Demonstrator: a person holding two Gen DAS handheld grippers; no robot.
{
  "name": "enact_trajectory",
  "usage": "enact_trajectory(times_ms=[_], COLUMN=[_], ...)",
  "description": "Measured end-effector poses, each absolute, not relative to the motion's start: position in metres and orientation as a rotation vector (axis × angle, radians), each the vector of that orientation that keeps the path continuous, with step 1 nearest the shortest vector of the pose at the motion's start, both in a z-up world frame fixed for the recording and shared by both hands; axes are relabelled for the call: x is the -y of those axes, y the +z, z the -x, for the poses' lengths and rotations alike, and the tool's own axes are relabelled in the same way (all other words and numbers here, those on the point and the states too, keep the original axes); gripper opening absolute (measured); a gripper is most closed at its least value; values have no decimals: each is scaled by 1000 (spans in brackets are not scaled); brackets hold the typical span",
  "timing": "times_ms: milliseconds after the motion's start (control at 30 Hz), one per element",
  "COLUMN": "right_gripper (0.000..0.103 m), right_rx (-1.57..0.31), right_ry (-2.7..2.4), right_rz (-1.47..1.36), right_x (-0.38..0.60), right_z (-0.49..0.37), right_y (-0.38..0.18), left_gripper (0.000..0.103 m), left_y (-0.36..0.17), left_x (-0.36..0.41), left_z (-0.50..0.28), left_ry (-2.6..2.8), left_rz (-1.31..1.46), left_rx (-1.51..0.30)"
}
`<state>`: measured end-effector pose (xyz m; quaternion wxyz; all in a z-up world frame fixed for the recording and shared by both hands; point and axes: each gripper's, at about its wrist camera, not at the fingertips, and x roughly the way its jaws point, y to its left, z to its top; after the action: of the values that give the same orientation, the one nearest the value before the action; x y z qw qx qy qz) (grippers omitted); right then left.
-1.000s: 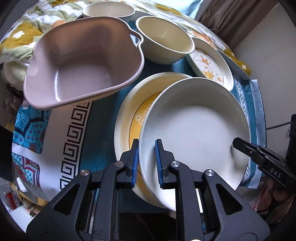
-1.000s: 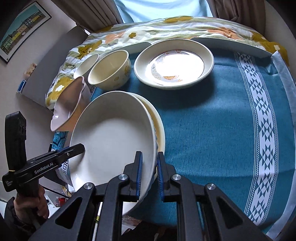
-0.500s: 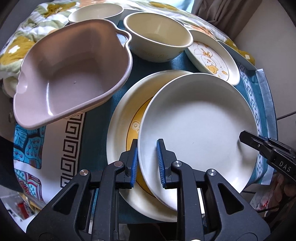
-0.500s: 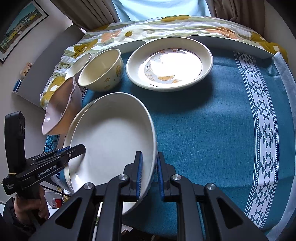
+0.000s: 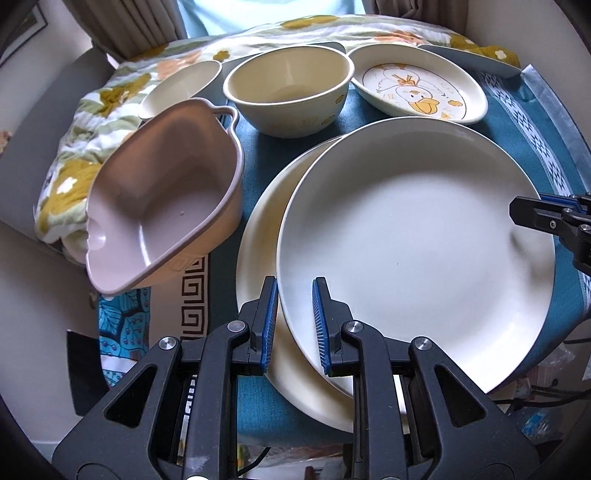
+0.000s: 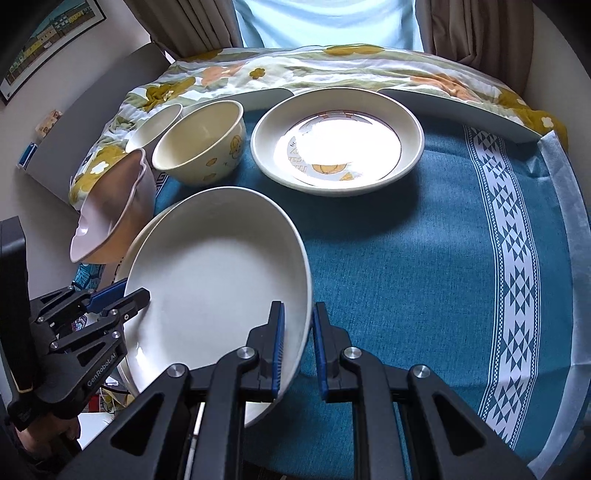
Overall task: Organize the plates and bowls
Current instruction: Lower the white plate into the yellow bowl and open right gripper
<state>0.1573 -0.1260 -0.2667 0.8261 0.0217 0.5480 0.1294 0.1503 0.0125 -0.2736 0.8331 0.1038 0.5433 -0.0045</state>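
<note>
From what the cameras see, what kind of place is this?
Probably a room in a home: tableware on a blue tablecloth, a flowered quilt behind it, curtains at a window and a framed picture on the wall.

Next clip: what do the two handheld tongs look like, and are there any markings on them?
Both the left tongs and the right tongs are matte black, with triangular cut-outs, silver rivets and ribbed blue pads. The right wrist view shows white "GenRobot.AI" lettering on the left one's side.
</note>
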Motion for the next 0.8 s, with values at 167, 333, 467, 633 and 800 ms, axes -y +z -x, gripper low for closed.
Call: enact_trajectory(times_ms=[167, 333, 467, 633, 800], right_gripper=[14, 14, 14, 14, 14], right_rx=[-1165, -1168, -1164, -1161, -1146], right_ry=[265, 266, 270, 264, 269], right_rz=[17, 11, 23, 17, -18], right_x=[115, 115, 110, 111, 116], right_z=[-159, -159, -157, -157, -154], right_y=[-267, -267, -268, -268, -262], left_gripper=[17, 17, 17, 17, 17], left_y=[-270, -268, -269, -268, -256], left_x=[-19, -16, -18, -18, -22], left_z=[-146, -146, -147, -146, -145], left_ry=[-8, 24, 22, 18, -9], left_rz=[-233, -289, -291, -284, -246], left_rx=[-1145, -1125, -1117, -1119, -1104])
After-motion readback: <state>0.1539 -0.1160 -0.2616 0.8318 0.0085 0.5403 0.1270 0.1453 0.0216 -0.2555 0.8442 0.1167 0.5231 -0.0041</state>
